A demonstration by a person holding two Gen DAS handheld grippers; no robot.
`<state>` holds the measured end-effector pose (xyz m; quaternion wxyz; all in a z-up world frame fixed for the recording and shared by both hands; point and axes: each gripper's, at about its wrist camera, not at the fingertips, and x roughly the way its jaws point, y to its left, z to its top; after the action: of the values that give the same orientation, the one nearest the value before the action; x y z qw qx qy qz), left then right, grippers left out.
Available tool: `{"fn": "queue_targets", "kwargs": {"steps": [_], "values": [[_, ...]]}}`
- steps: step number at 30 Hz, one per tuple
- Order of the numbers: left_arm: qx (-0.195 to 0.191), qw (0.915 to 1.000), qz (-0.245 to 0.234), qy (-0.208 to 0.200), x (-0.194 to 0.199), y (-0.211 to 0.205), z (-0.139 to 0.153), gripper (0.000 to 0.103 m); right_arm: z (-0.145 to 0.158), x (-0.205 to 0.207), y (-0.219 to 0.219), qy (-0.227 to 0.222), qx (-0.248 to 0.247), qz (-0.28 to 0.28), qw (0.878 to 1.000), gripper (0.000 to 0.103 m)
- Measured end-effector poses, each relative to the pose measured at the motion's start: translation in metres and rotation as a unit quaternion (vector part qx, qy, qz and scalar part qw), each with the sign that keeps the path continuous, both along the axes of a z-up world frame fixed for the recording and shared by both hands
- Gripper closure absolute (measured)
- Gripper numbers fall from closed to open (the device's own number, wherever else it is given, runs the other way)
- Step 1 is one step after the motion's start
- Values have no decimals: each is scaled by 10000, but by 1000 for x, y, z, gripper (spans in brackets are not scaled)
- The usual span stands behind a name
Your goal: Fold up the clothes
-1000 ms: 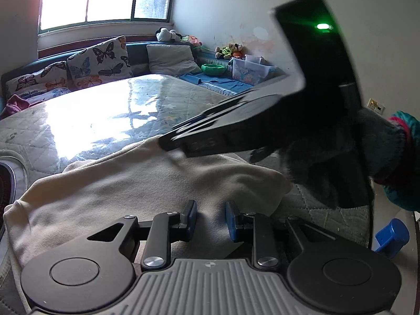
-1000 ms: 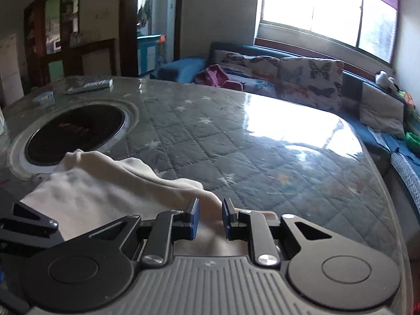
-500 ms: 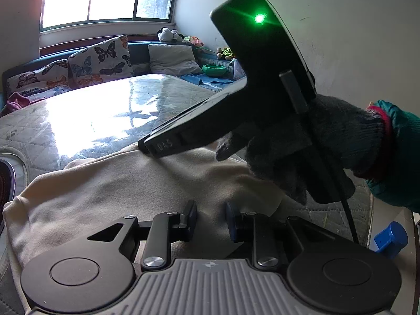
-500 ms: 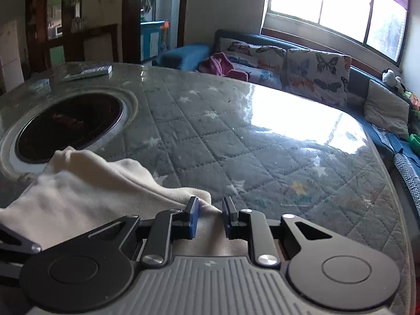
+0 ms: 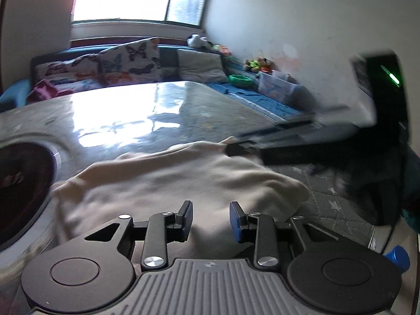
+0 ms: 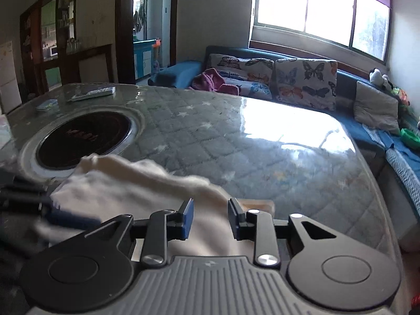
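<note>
While spread rumpled at the near edge of the quilted table (image 6: pixel 288 141), beside the round inset burner (image 6: pixel 84 139), cream garment (image 5: pixel 183 178) runs lengthwise left to right under both tools. Left gripper (image 5: pixel 210 219) and right gripper (image 6: pixel 210 220): both parted, clamping nothing, cloth directly ahead between each pair of fingers, neither plainly nearer.

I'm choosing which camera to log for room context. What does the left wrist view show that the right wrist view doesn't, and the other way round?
Only the left wrist view shows the right gripper's body with its green light, the white wall behind it, a clear storage box and a blue cap.

Only the right wrist view shows the doorway, dark shelves and a remote on the table's far side.

Both show the cream garment, the quilted table with its round black inset, the butterfly cushions and the window.
</note>
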<state>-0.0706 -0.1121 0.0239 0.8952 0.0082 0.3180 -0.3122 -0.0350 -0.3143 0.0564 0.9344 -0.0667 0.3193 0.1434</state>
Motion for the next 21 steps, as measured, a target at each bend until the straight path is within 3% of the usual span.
{"fn": "queue_targets", "kwargs": {"steps": [10,14,21], "values": [[-100,9990,364,236,-10,35,-4,69,-19,-49,8,1,-55,-6,10000,64],[-151,9983,542,177,-13,39,4,52,-18,-55,9,-53,-4,-82,10000,62],[-117,9957,892,225,-13,51,8,45,-16,-64,11,-119,176,-192,9996,56]]}}
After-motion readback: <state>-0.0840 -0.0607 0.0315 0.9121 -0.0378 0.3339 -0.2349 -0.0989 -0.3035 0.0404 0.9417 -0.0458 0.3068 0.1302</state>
